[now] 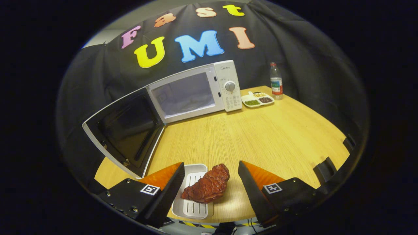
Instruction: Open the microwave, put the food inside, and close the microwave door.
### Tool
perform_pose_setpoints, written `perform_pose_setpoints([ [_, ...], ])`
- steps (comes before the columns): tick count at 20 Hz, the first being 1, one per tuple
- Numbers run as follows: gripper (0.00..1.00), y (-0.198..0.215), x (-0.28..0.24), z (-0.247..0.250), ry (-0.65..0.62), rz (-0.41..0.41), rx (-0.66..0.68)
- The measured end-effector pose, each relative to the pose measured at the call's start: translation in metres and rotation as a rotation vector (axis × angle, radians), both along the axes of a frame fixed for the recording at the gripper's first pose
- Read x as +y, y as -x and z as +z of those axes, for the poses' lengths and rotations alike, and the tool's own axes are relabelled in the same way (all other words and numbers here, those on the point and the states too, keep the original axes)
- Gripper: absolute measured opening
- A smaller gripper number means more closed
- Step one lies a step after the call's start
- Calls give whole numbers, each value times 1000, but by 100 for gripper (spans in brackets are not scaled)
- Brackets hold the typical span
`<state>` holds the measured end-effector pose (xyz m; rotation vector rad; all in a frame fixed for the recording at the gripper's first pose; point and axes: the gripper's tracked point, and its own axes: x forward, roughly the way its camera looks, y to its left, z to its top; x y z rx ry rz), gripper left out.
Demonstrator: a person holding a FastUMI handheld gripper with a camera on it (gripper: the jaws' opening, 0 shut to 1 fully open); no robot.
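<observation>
Nearest of all, the gripper (209, 187) hangs low over the near edge of the round pale-wood table (277, 137), its two fingers spread wide and holding nothing. Between them, closer to the left finger, sits a small white ribbed plastic tray (192, 205), and on it a glossy reddish-brown slab of meat (207, 187). The meat lies dead ahead, inside the gap, its long axis slanting from near-left to far-right, its far end overhanging the tray's right rim toward the right finger. I'd judge a grasp across its narrow width needs the fingers lowered and perhaps turned slightly.

Going left to right beyond them: the white microwave's door (125, 130) stands swung fully open on the left, the microwave (196, 93) itself shows its lit cavity facing the gripper, then a white divided dish of beans (258, 99), then a clear plastic bottle with a red cap (276, 81).
</observation>
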<state>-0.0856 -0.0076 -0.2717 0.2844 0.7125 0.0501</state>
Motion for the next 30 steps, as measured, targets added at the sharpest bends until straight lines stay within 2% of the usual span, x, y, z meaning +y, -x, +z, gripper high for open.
perform_pose_setpoints([
  [2, 96, 10, 5, -16, -50, -8, 67],
  [3, 90, 12, 7, -16, -69, -17, 79],
  [4, 79, 14, 5, -19, -74, -26, 88],
  [5, 61, 13, 8, -19, -93, -31, 88],
  [7, 53, 17, 10, -15, -117, -25, 108],
  [8, 41, 13, 12, -18, -128, -27, 110],
  [9, 40, 12, 16, -7, -169, -32, 90],
  [11, 17, 5, 21, 4, -240, -43, 76],
  [12, 16, -4, 20, 3, -257, -64, 71],
  [13, 8, 0, 22, 9, -249, -56, 73],
  [18, 8, -19, 26, 24, -248, -32, 58],
  [25, 8, -85, 35, 72, -280, -7, -39],
  [30, 8, -134, 50, 84, -262, 31, -86],
])
